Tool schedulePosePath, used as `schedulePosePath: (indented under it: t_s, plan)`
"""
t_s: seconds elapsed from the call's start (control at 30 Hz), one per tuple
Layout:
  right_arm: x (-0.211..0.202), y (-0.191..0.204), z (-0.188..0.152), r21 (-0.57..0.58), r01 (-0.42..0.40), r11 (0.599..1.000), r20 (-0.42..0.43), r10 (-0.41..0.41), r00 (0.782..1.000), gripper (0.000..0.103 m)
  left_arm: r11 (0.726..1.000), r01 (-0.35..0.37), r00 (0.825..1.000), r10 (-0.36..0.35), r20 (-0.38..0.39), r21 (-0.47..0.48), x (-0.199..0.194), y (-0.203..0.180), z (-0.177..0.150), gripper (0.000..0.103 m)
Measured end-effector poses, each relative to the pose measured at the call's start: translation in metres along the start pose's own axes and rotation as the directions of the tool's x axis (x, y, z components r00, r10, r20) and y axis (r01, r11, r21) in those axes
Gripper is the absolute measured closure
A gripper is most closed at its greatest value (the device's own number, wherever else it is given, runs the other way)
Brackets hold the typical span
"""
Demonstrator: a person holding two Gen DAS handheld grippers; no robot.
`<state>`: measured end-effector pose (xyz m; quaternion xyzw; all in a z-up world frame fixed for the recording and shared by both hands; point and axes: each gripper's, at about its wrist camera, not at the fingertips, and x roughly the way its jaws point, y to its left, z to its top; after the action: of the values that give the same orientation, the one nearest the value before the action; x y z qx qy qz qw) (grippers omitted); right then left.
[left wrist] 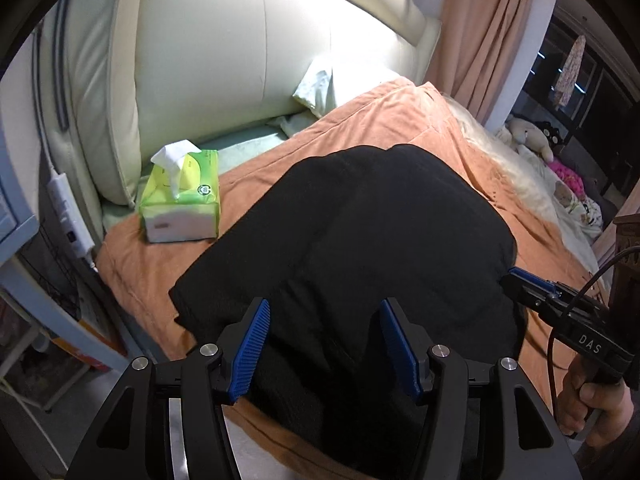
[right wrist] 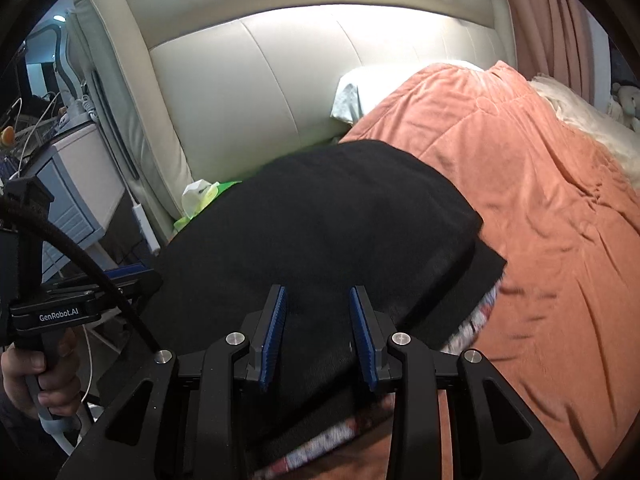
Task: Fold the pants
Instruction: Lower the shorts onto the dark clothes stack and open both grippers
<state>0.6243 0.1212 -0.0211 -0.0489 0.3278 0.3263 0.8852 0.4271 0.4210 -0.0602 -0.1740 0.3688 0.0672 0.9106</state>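
Blue ribbed pads line the jaws of the left gripper (left wrist: 325, 344), which stand apart over the near end of the black pants (left wrist: 360, 240) with no cloth pinched between them. In the right wrist view the right gripper (right wrist: 318, 332) has its jaws parted more narrowly, also over black cloth; whether the pads press on it I cannot tell. From the left view that gripper reaches the right edge of the pants, a hand (left wrist: 596, 396) on its handle. The pants lie folded into a thick dark bundle on the orange blanket (left wrist: 400, 120) of the bed, their long axis running from the near edge toward the far cream headboard (left wrist: 240, 40), leaning slightly right. A patterned lining (right wrist: 476, 320) shows under the near right corner. Left of the pants sits a green tissue pack (left wrist: 182, 196); a white pillow (left wrist: 332, 84) rests against the headboard.
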Motion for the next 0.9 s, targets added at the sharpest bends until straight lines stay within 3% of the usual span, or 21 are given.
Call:
schedulePosePath:
  t_s: [0.07, 0.23, 0.33, 0.4, 0.47, 0.73, 0.9]
  plan:
    - [-0.008, 0.001, -0.001, -0.027, 0.012, 1.0, -0.021, -0.013, 1.0, 0.072, 1.0, -0.004, 1.0, 0.004, 0.009, 0.019, -0.007, -0.009, -0.004, 0.028]
    - [-0.042, 0.0, -0.002, -0.019, 0.01, 1.0, -0.023, -0.011, 1.0, 0.07, 0.996, -0.034, 0.999, 0.032, 0.033, 0.084, -0.03, -0.04, -0.012, 0.016]
    - [-0.064, 0.004, -0.005, -0.031, 0.034, 0.999, -0.013, -0.034, 0.999, 0.037, 0.994, -0.038, 0.998, 0.032, 0.061, 0.103, -0.047, -0.055, -0.014, 0.006]
    - [-0.085, 0.007, -0.008, -0.042, 0.055, 0.998, 0.02, -0.054, 0.998, 0.028, 0.993, -0.05, 0.996, 0.042, 0.077, 0.106, -0.058, -0.064, -0.015, 0.0]
    - [-0.103, 0.006, -0.011, -0.034, 0.064, 0.997, 0.032, -0.063, 0.997, 0.016, 0.992, -0.068, 0.995, 0.058, 0.087, 0.109, -0.068, -0.073, -0.016, 0.0]
    - [-0.178, -0.016, -0.034, 0.022, 0.069, 0.997, 0.063, -0.07, 0.996, 0.002, 0.986, -0.094, 0.992, 0.082, 0.096, 0.134, -0.101, -0.117, -0.024, 0.0]
    - [-0.229, -0.027, -0.05, 0.044, 0.069, 0.997, 0.092, -0.073, 0.993, 0.001, 0.981, -0.095, 0.989, 0.074, 0.124, 0.17, -0.129, -0.15, -0.033, 0.0]
